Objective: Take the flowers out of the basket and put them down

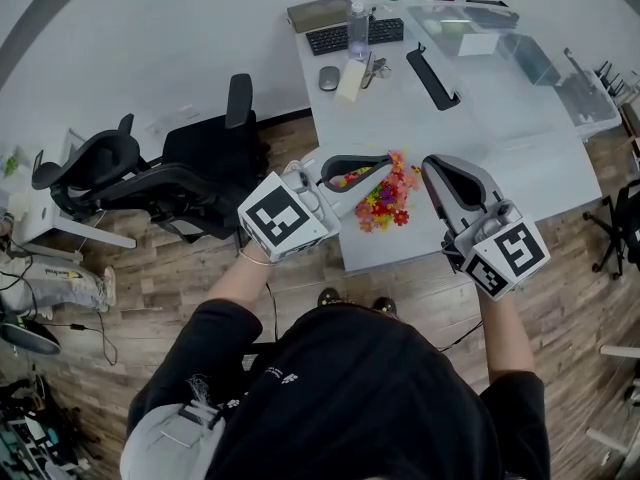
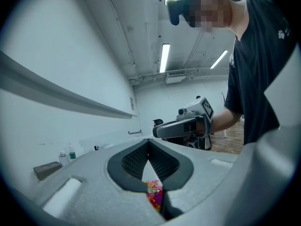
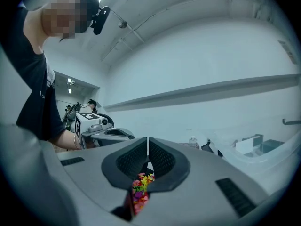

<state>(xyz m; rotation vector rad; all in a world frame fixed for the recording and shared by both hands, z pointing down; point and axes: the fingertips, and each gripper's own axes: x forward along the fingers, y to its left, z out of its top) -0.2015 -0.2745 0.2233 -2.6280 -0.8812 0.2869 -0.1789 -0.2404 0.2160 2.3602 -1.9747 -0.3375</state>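
Note:
A bunch of small bright flowers (image 1: 385,203) lies on the white table (image 1: 480,118) near its front edge. My left gripper (image 1: 388,158) hovers just left of and over the bunch, shut, and I see nothing between its tips. My right gripper (image 1: 428,163) hangs just right of the bunch, also shut with nothing in its tips. In the left gripper view the shut left gripper (image 2: 149,141) shows the flowers (image 2: 154,194) below through the gap at its base. The right gripper view gives the same picture: the shut right gripper (image 3: 147,139) with the flowers (image 3: 140,187) beneath. I see no basket.
At the back of the table are a keyboard (image 1: 355,36), a mouse (image 1: 329,78), a bottle (image 1: 358,23), a black holder (image 1: 432,76) and clear plastic bins (image 1: 480,23). Black office chairs (image 1: 190,168) stand on the wooden floor to the left.

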